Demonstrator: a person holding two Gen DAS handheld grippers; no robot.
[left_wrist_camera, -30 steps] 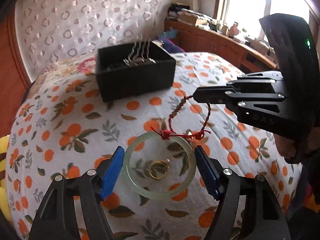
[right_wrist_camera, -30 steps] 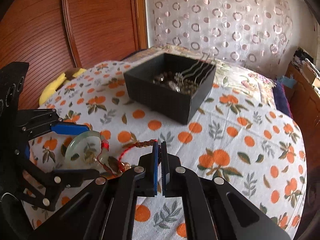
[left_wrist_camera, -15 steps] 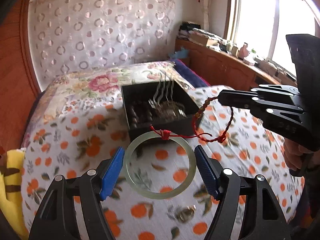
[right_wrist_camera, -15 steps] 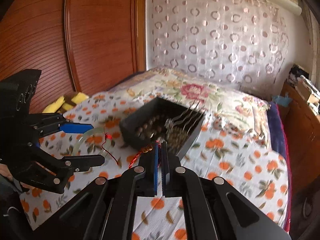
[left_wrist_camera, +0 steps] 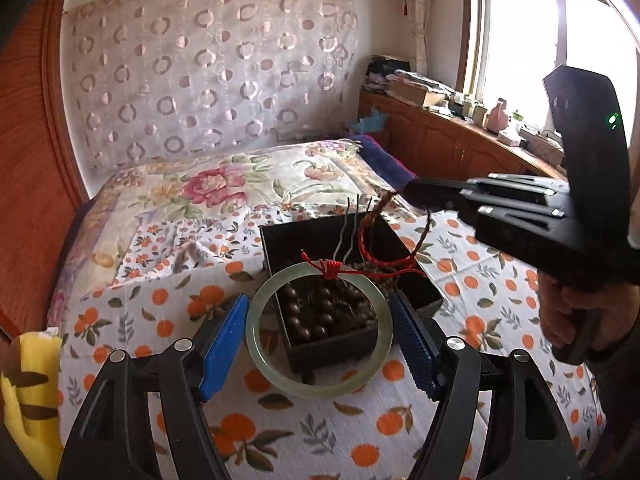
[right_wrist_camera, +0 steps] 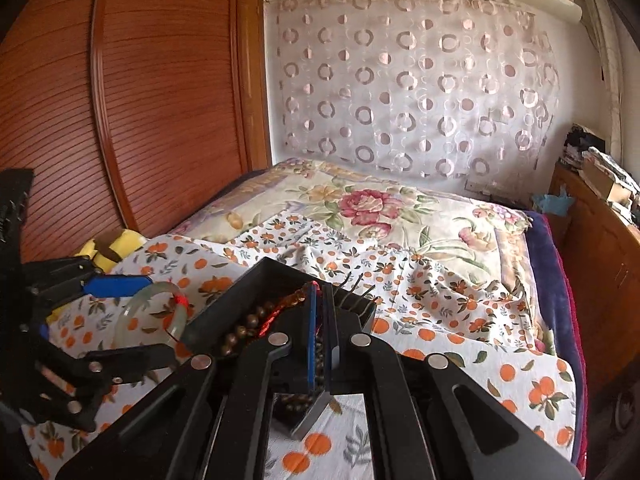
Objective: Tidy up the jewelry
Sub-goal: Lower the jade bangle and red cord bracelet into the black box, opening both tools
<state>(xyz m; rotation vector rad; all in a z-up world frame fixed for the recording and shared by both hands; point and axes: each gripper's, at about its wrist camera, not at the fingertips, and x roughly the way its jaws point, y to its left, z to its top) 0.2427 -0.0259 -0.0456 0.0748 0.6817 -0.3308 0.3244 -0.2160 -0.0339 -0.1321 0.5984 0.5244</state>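
Jaws: left gripper (left_wrist_camera: pixel 320 340) clamps jade bangle (left_wrist_camera: pixel 318 330); right gripper (right_wrist_camera: pixel 319 334) pinched tight on red cord bracelet (left_wrist_camera: pixel 384 246). Both hang above black box (left_wrist_camera: pixel 420 300). Suggest: lower together, release inside box walls, cord 1st to avoid snagging hairpins (left_wrist_camera: pixel 350 232).

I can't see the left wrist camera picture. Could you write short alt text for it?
A pale green jade bangle is held between the blue pads of the left gripper above a black jewelry box of brown beads on an orange-print bedspread. A red cord knotted to the bangle runs up to the shut right gripper, held in a hand.
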